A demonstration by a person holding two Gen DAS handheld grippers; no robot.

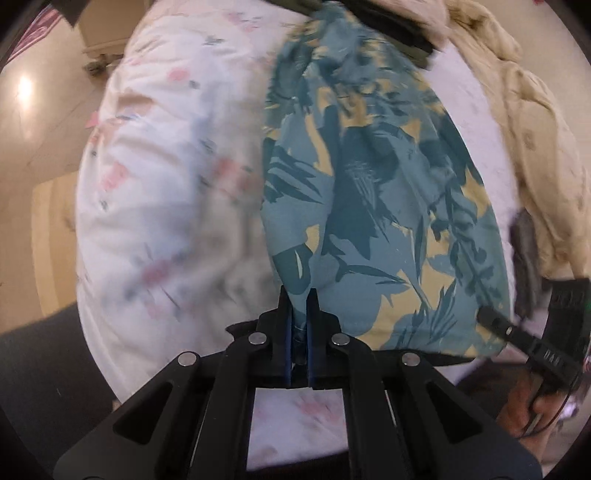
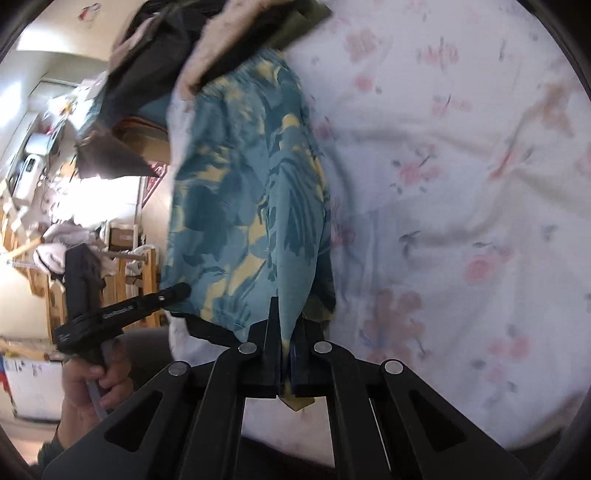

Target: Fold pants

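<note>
The pants (image 1: 369,192) are teal with a dark leaf and yellow print. They lie lengthwise on a white floral bedsheet (image 1: 177,184). My left gripper (image 1: 300,295) is shut on their near edge, with cloth pinched between the blue pads. In the right wrist view the same pants (image 2: 243,206) stretch away from my right gripper (image 2: 286,317), which is shut on another near corner; a tip of fabric pokes out below the jaws. Each view shows the other gripper: the right one (image 1: 491,317) at the pants' right edge, the left one (image 2: 181,290) at their left edge.
Dark green and black clothes (image 1: 399,33) lie over the far end of the pants. A cream blanket (image 1: 535,155) is bunched at the right. The bed edge and shiny floor (image 1: 33,147) are on the left. Wooden shelving with clutter (image 2: 55,229) stands beyond the bed.
</note>
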